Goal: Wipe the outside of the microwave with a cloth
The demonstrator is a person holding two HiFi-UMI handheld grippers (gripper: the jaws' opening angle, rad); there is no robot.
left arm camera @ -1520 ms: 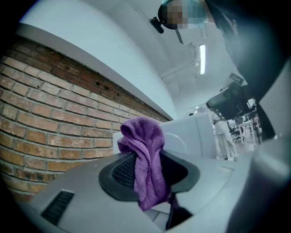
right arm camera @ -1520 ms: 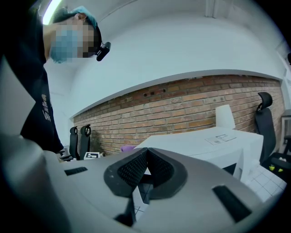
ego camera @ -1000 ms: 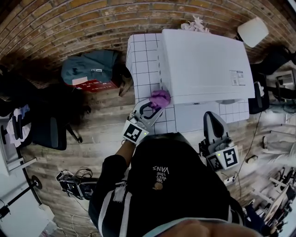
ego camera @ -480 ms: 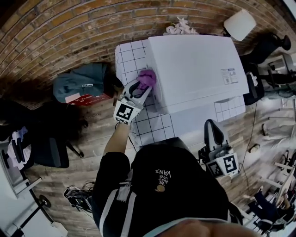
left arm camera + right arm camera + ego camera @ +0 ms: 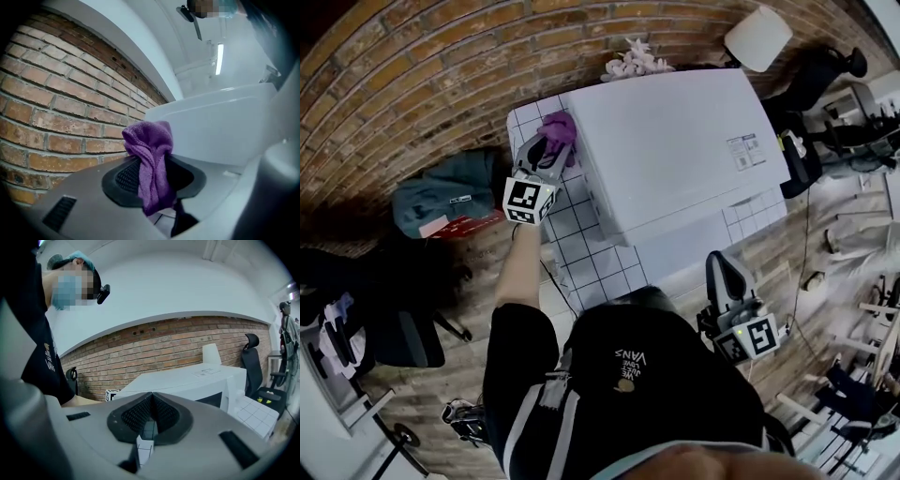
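The white microwave (image 5: 675, 150) stands on a white gridded table (image 5: 581, 248) against the brick wall. My left gripper (image 5: 546, 155) is shut on a purple cloth (image 5: 559, 129), which presses against the microwave's left side near the back corner. In the left gripper view the purple cloth (image 5: 152, 173) hangs bunched between the jaws, with the microwave's white side (image 5: 225, 126) just beyond. My right gripper (image 5: 727, 281) hangs low at the front right, off the table, shut with nothing held. The right gripper view shows the microwave (image 5: 187, 380) from the front.
A brick wall (image 5: 441, 66) runs behind the table. A teal bag (image 5: 441, 202) lies on the wood floor at the left. A white lamp shade (image 5: 757, 37) and a pink bundle (image 5: 633, 64) sit behind the microwave. Office chairs (image 5: 825, 66) stand at the right.
My left gripper has carried the purple cloth along the microwave's left side, from the front corner toward the back by the wall. The right gripper has stayed low at the front right.
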